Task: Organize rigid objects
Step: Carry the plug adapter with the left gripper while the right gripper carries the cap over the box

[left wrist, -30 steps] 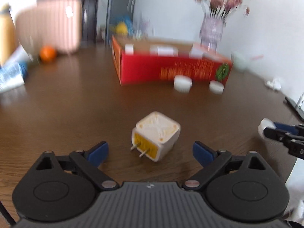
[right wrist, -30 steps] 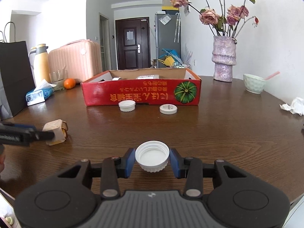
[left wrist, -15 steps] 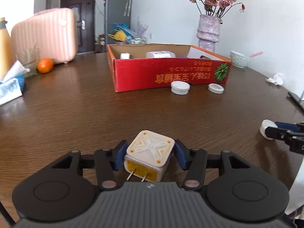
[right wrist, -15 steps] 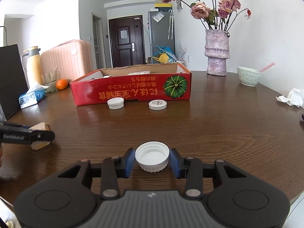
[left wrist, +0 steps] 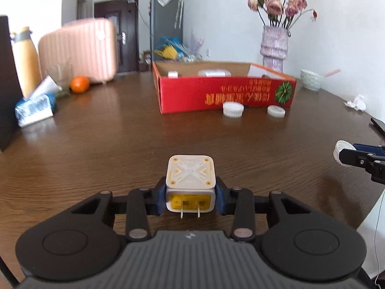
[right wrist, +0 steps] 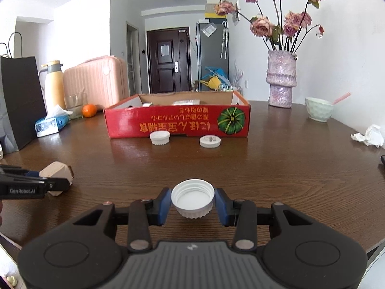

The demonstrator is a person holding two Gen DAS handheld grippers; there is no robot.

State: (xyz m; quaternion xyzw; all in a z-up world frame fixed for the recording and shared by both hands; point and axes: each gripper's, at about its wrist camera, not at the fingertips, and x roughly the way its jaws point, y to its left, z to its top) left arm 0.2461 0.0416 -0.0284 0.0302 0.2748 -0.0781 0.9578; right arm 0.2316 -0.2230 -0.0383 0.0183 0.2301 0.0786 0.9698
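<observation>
My left gripper point(left wrist: 190, 198) is shut on a white and yellow plug adapter point(left wrist: 190, 183), prongs pointing back at the camera, held above the wooden table. My right gripper point(right wrist: 192, 203) is shut on a white bottle cap point(right wrist: 192, 201), open side up. A red cardboard box point(left wrist: 226, 91) stands ahead at the middle of the table, with a few white items inside. Two more white caps point(left wrist: 233, 109) point(left wrist: 276, 110) lie in front of the box. The right gripper with its cap shows at the right edge of the left wrist view point(left wrist: 346, 154).
A purple vase point(right wrist: 281, 79) with flowers, a bowl point(right wrist: 318, 112) and crumpled tissue point(right wrist: 369, 134) are at the back right. A tissue pack point(left wrist: 35, 109), an orange point(left wrist: 80, 84), a yellow flask point(left wrist: 25, 60) and a black bag point(right wrist: 20, 101) are on the left.
My left gripper closed on the plug adapter, turned it square and lifted it. The right gripper kept hold of its cap and rose slightly.
</observation>
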